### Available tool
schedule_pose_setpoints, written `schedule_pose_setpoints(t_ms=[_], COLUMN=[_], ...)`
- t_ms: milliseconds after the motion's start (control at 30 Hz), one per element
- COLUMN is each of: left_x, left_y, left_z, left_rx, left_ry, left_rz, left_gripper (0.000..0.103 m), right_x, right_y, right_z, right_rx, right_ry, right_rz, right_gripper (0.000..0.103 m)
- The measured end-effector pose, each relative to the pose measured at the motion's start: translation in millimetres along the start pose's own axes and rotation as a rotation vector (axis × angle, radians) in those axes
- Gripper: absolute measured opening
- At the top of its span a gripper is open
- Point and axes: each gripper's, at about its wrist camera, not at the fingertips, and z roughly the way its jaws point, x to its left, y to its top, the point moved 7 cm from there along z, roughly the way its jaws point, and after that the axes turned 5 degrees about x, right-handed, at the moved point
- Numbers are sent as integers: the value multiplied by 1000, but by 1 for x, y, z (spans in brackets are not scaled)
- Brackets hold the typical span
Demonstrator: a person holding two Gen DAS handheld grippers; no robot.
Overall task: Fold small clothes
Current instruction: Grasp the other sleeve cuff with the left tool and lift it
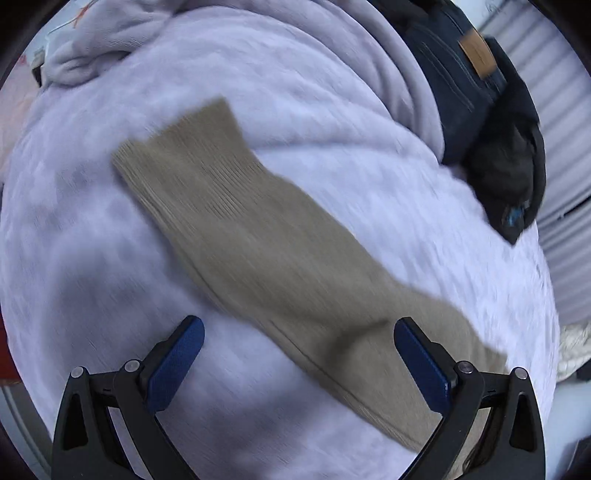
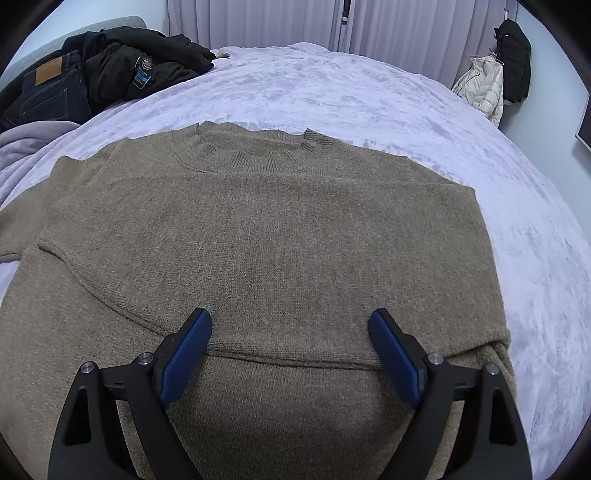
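Knitwear fills the right wrist view: a taupe, ribbed-collar knitted sweater [image 2: 266, 236] lies flat on a pale lilac plush blanket [image 2: 406, 110] spread over a bed, its round neckline toward twelve o'clock and one sleeve already laid across the chest, the fold edge running from nine to three o'clock just ahead of the tool. The right gripper [image 2: 290, 332] hangs over the lower body of the sweater at six o'clock, its jaws spread wide with nothing pinched between the blue textured pads [image 2: 184, 365]; whether the tips touch the knit I cannot tell. At ten o'clock a heap of dark blue jeans with a tan leather patch [image 2: 48, 92] and a black jacket [image 2: 155, 66] sits on the blanket, well apart from the sweater. At two o'clock a cream puffer coat [image 2: 480, 88] and a black coat [image 2: 515, 55] hang by the wall, with pale curtains [image 2: 258, 22] across twelve o'clock. In the left wrist view, which is blurred, the sweater's other long ribbed-cuff sleeve [image 1: 258, 236] stretches flat over the blanket from eleven o'clock down to five o'clock. The left gripper [image 1: 299, 336] sits at six o'clock with its jaws likewise spread, the sleeve passing under the right-hand pad and gripped by neither. The jeans and jacket lie at two o'clock here.
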Motion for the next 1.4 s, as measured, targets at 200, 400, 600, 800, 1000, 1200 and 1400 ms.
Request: schedule_pose_setpoints(t_ms=[200, 400, 600, 800, 1000, 1200, 1400], left_x=[42, 40, 43, 42, 30, 19, 29], left_y=[44, 60, 62, 64, 68, 69, 68], left_z=[13, 8, 10, -17, -48, -66, -84], left_rx=[10, -33, -33, -107, -175, -221, -245], left_ry=[-70, -120, -148, -166, -161, -135, -177], left_rz=[-26, 35, 51, 65, 139, 204, 175], left_gripper=[103, 48, 14, 9, 9, 9, 9], right_x=[3, 7, 43, 118, 205, 255, 305], right_y=[1, 10, 34, 55, 79, 109, 85], right_z=[1, -12, -46, -53, -19, 25, 15], right_rx=[7, 61, -15, -18, -3, 32, 20], right_ry=[-41, -65, -13, 85, 90, 1, 82], right_rz=[-16, -6, -59, -192, -363, -398, -476], right_gripper=[90, 91, 91, 91, 91, 91, 90])
